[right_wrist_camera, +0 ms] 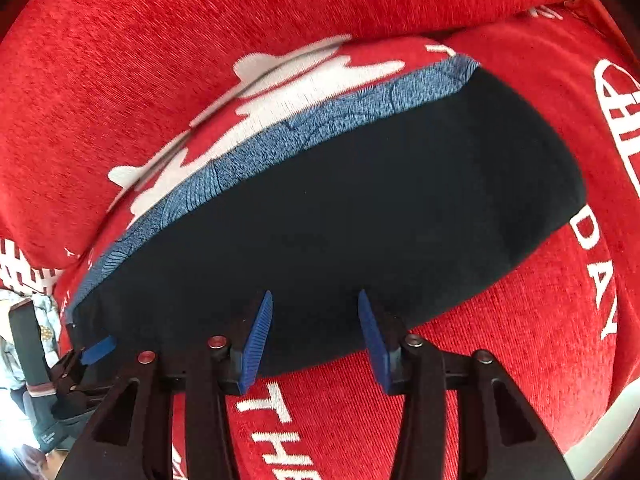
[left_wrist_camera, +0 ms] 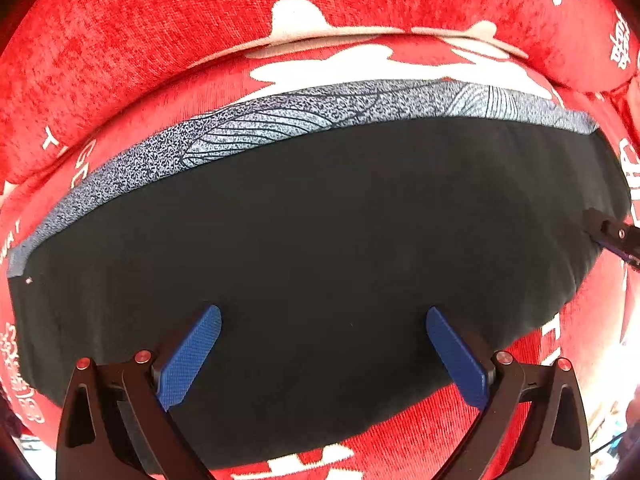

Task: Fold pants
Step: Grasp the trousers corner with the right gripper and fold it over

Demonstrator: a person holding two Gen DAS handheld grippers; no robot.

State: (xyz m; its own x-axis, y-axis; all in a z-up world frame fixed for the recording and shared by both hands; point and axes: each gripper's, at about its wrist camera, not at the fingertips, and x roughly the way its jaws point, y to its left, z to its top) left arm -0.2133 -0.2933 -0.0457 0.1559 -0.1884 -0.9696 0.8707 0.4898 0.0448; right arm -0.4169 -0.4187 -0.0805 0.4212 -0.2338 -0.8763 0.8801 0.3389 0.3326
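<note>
The pants (left_wrist_camera: 320,248) lie flat as a black folded rectangle on the red sofa seat, with a blue-grey patterned waistband (left_wrist_camera: 280,120) along the far edge. In the left wrist view my left gripper (left_wrist_camera: 323,318) is open, blue pads spread wide just above the near part of the pants, holding nothing. The right gripper's tip (left_wrist_camera: 612,236) shows at the pants' right edge. In the right wrist view the pants (right_wrist_camera: 340,208) and waistband (right_wrist_camera: 280,140) show again; my right gripper (right_wrist_camera: 315,298) is open over their near edge, empty. The left gripper (right_wrist_camera: 94,350) shows at far left.
The red sofa seat cushion (right_wrist_camera: 520,340) with white lettering lies under the pants. The red backrest (left_wrist_camera: 160,40) rises just behind the waistband. Beyond the sofa's left end a room with a dark object (right_wrist_camera: 28,344) is visible.
</note>
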